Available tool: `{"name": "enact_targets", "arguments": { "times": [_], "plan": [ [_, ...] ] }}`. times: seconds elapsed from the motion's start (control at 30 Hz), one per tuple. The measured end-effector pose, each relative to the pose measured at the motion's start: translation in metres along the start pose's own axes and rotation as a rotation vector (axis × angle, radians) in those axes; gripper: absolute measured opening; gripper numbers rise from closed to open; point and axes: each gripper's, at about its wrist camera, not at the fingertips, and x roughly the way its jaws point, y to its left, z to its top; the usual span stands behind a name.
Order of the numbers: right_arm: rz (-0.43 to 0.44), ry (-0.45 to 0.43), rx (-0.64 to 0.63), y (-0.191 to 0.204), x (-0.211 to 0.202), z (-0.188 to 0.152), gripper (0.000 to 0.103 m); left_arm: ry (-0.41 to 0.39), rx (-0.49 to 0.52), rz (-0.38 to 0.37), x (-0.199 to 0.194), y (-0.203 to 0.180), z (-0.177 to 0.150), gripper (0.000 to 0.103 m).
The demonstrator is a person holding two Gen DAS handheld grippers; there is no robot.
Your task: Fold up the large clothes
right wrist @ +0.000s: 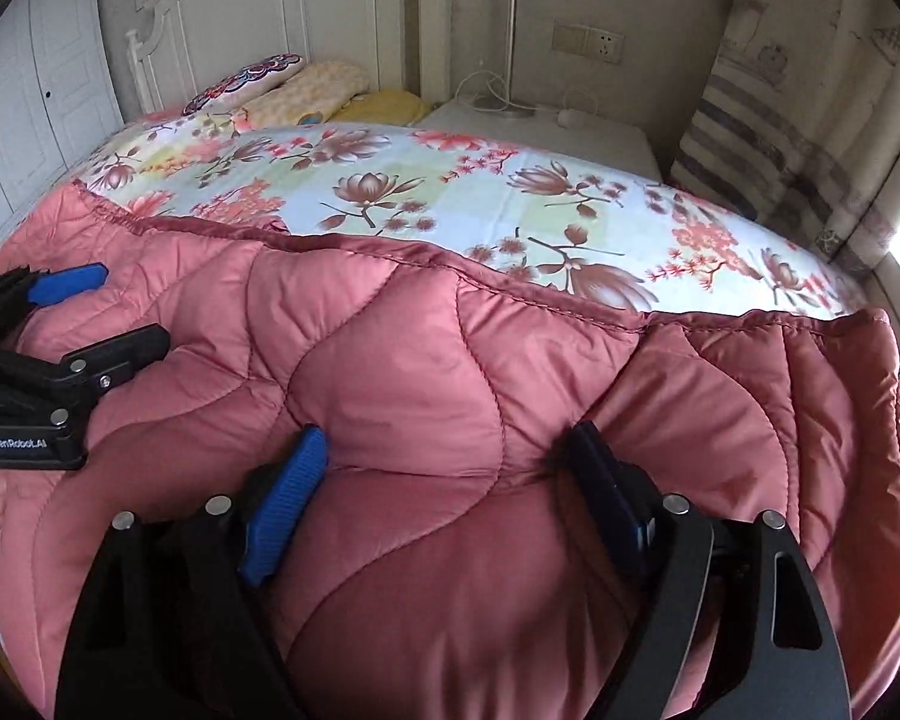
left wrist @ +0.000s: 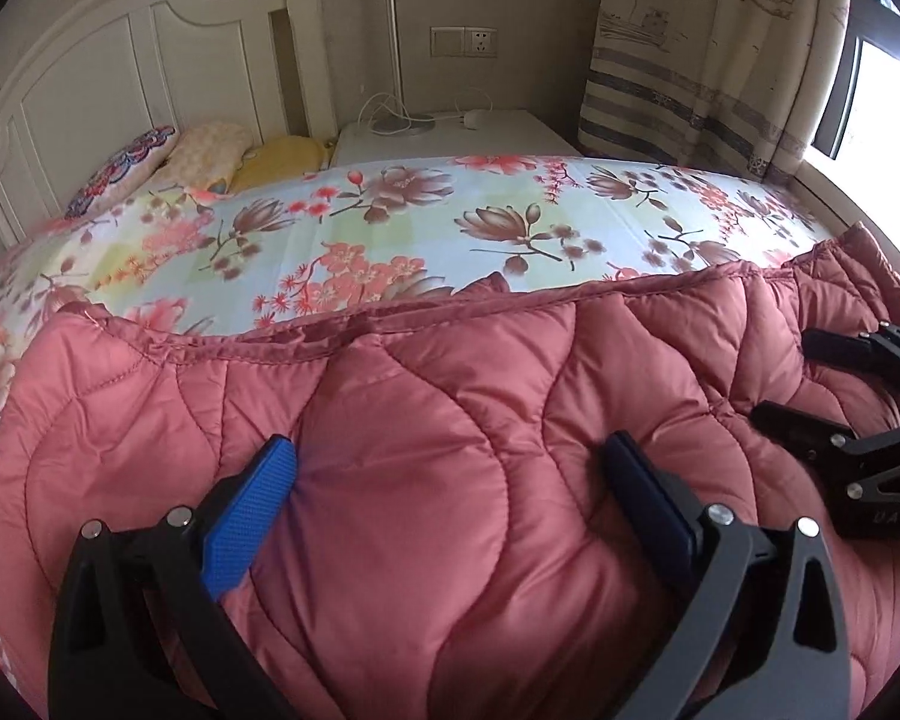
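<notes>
**Q:** Where does the coat (left wrist: 450, 450) lie, and what do the tongs hold?

**A:** The coat is spread on the bed (left wrist: 426, 222), on the near side of the floral sheet, its piped hem running across the sheet toward the headboard (left wrist: 90, 78) side. The left gripper (left wrist: 450, 480) is spread wide, its pads pressed into the padding with a bulge of quilting between them; it clamps nothing. The right gripper (right wrist: 450, 468) stands the same way, beside the left one on the coat: parted, dented into the fabric, no fold pinched.

**Q:** How will the coat handle?

**A:** Judged from the puffy quilting: light for its bulk, soft, compressible, springy. The shell looks smooth and shiny, so expect slip. A shallow pinch on a puffed panel would likely slide off.

**Q:** Where to grip?

**A:** Grip at the hem or along a stitched seam on the coat, where the layers are thin and firm. Close fully through the padding. Take both holds well apart along the same edge, so the fold carries over evenly.
</notes>
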Motion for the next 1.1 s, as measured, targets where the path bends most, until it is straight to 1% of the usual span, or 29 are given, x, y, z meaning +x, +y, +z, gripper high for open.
{"name": "enact_targets", "arguments": {
  "times": [0.13, 0.43, 0.73, 0.8, 0.83, 0.87, 0.93, 0.97, 1.0, 1.03, 1.1],
  "plan": [
    [0.013, -0.001, 0.01, -0.003, 0.005, 0.002, 0.079, 0.005, -0.011, -0.014, 0.003, 0.002, 0.001, 0.101],
    [0.01, 0.0, 0.011, -0.002, 0.008, 0.004, 0.08, 0.007, -0.017, -0.016, 0.003, 0.002, 0.001, 0.101],
    [-0.012, -0.009, 0.0, -0.001, 0.008, 0.005, 0.081, 0.01, -0.016, -0.009, 0.004, 0.001, 0.001, 0.101],
    [-0.015, -0.01, 0.0, -0.001, 0.008, 0.005, 0.081, 0.03, -0.016, -0.005, 0.003, 0.002, 0.004, 0.101],
    [-0.014, -0.01, 0.0, -0.001, 0.008, 0.004, 0.081, 0.033, -0.021, 0.001, 0.0, 0.003, 0.006, 0.101],
    [-0.015, -0.01, -0.001, -0.001, 0.008, 0.004, 0.081, 0.019, -0.03, 0.014, -0.008, 0.007, 0.011, 0.101],
    [-0.016, -0.009, -0.002, -0.001, 0.008, 0.004, 0.081, -0.03, -0.045, 0.046, -0.023, 0.019, 0.02, 0.101],
    [-0.016, -0.009, -0.002, -0.001, 0.008, 0.004, 0.081, -0.063, -0.063, 0.078, -0.032, 0.031, 0.027, 0.101],
    [-0.015, -0.01, -0.001, -0.001, 0.008, 0.004, 0.081, -0.073, -0.08, 0.098, -0.035, 0.042, 0.03, 0.101],
    [-0.014, -0.01, -0.001, -0.001, 0.008, 0.004, 0.081, -0.065, -0.098, 0.114, -0.033, 0.053, 0.032, 0.101],
    [-0.015, -0.01, -0.001, -0.001, 0.008, 0.004, 0.081, 0.009, -0.129, 0.146, -0.011, 0.076, 0.028, 0.1]
  ]
}}
